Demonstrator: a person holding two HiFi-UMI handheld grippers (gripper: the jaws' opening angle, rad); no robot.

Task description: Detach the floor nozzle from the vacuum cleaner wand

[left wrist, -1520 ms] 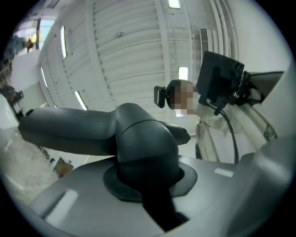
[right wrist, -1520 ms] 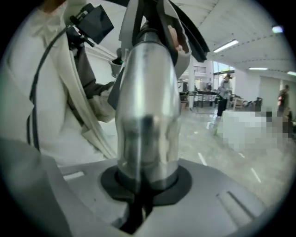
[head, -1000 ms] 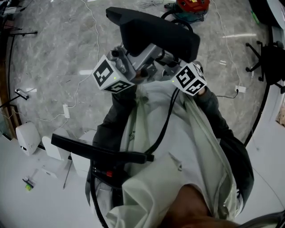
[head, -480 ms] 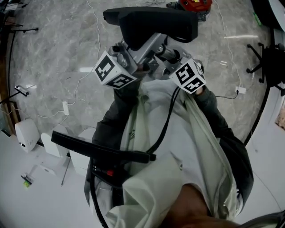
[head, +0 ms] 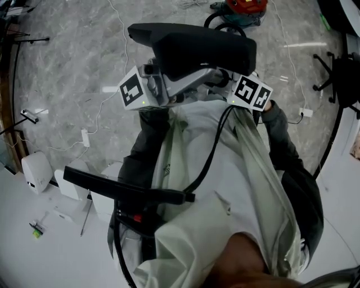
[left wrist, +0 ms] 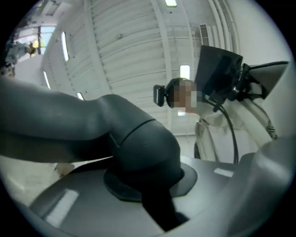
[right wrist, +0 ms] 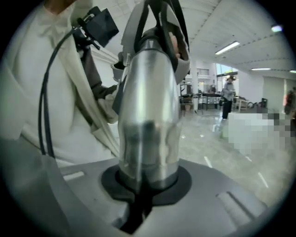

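Up in front of the person's chest, well clear of the marble floor [head: 62, 62], the black floor nozzle [head: 197, 45] is held raised with its broad body facing away from the pale coat [head: 230, 180]. The left gripper [head: 166, 90] is clamped on the nozzle's dark grey neck [left wrist: 138, 139]; its own view shows the curved elbow seated in the notch between the jaws and filling it. The right gripper [head: 219, 81] is closed on the shiny metal wand [right wrist: 148, 102], whose tube stands straight up out of the jaws' cradle in that gripper's view. The two grips sit close together, one on either side of the coupling – most likely so that each half has its own anchor and the parts can be drawn or twisted apart without either slipping. Whether the joint has already let go cannot be told: the head view hides it behind the grippers and the nozzle body. A red vacuum canister [head: 243, 5] rests on the floor beyond, well apart from the hands – probably the machine the wand belongs to.
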